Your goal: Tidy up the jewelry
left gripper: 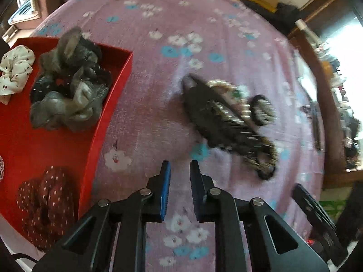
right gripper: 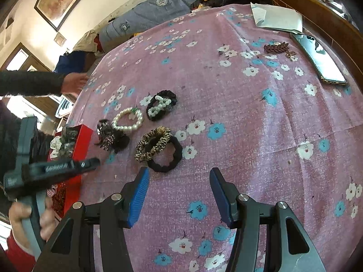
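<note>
Jewelry and hair ties lie on pink floral tablecloth (right gripper: 261, 117), largest surface here. Red box (left gripper: 106, 117) at its left edge holds grey scrunchie (left gripper: 68, 86), white patterned scrunchie (left gripper: 15, 72), maroon dotted scrunchie (left gripper: 45, 204). Phone (right gripper: 320, 59) and white paper (right gripper: 279, 18) at far right of cloth. Right gripper (right gripper: 179, 192) empty, blue pads wide apart, above cloth just short of black scrunchie (right gripper: 175, 156), which touches leopard scrunchie (right gripper: 152, 145). Left gripper (left gripper: 180, 188) empty, narrow gap between pads, over bare cloth beside red box. Dark feathered clip (right gripper: 111, 140) near box, touching pearl bracelet (right gripper: 128, 120); black tie with pearls (right gripper: 161, 105) just beyond. Beaded leaf piece (right gripper: 278, 48) well apart, near phone.
</note>
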The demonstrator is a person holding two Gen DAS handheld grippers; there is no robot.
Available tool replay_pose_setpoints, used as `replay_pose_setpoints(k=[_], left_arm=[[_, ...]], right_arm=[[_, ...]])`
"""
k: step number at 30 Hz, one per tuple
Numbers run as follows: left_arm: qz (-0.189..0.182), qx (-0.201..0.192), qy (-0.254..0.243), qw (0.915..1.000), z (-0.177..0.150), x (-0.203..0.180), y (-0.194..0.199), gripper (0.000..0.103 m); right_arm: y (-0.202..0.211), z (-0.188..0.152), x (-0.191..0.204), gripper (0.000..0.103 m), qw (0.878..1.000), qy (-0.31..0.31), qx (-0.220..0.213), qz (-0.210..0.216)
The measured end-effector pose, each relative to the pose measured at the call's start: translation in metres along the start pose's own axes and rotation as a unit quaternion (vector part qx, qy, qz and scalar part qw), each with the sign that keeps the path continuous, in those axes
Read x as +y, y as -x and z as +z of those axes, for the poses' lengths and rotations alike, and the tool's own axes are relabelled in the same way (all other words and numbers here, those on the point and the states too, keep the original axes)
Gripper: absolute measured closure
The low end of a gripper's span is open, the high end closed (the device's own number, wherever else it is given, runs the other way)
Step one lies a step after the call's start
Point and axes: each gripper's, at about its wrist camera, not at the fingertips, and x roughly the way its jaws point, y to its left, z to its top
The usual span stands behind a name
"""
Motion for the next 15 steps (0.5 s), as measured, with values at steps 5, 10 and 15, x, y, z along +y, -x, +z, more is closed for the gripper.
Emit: replay_pose_setpoints(k=[5, 10, 15], left_arm=[[-0.009, -0.058, -0.015, 0.9982, 0.016, -0.018, 0.025, 0.033], [0.022, -0.069, -0.025, 0.9970, 0.049, -0.049, 0.003, 0.033], [0.101, -0.069, -0.071, 0.9899, 0.053, -0.065, -0.020, 0.049]], right_arm=[[-0.002, -0.002, 0.006, 0.044, 1.000, 0.005, 0.004, 0.006], [-0.001, -0.010, 0.010, 0.044, 1.000, 0.006, 0.011, 0.009], [0.007, -0.016, 0.004, 0.044, 1.000, 0.001, 0.003, 0.004]])
